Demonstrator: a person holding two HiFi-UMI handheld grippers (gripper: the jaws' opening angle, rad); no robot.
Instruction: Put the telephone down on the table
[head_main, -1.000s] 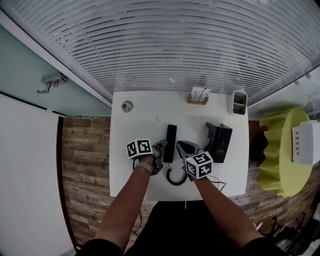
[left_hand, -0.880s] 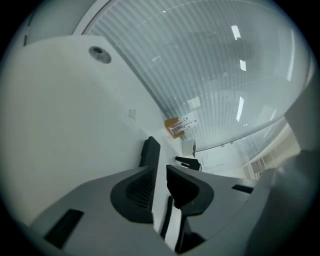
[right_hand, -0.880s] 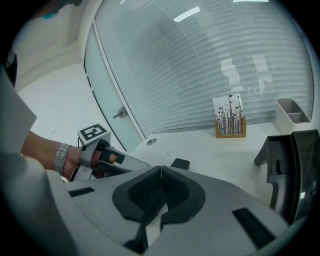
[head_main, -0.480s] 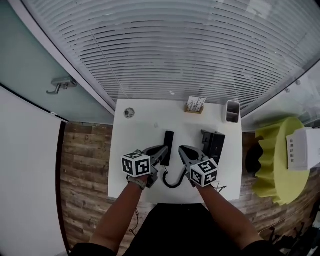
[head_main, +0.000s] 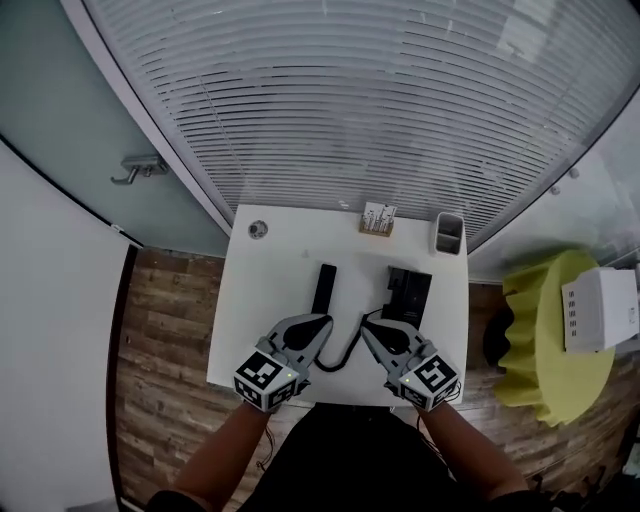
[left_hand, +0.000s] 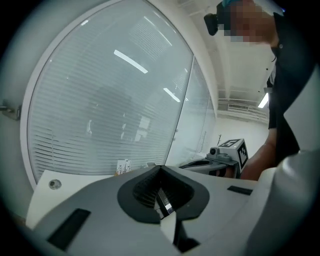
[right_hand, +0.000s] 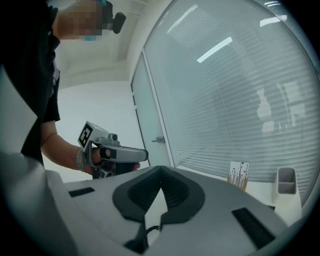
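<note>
The black telephone handset (head_main: 324, 288) lies flat on the white table (head_main: 255, 310), left of the black telephone base (head_main: 408, 295). Its coiled cord (head_main: 345, 352) loops from the handset towards the table's near edge. My left gripper (head_main: 318, 322) hovers shut and empty over the near edge, short of the handset. The handset (left_hand: 164, 202) shows far below, through the gap under the closed left jaws. My right gripper (head_main: 366, 322) hangs beside it, also shut and empty, with the cord (right_hand: 150, 229) below it. Neither gripper touches the telephone.
At the table's far edge stand a card holder (head_main: 377, 219) and a white pen cup (head_main: 449, 233), with a small round fitting (head_main: 258, 229) at the far left. A yellow-green chair (head_main: 545, 340) with a white box (head_main: 600, 310) stands right of the table. Window blinds rise behind.
Both grippers have risen and drawn back from the handset towards the table's near edge. The left gripper has rolled. The handset stays lying on the table.
</note>
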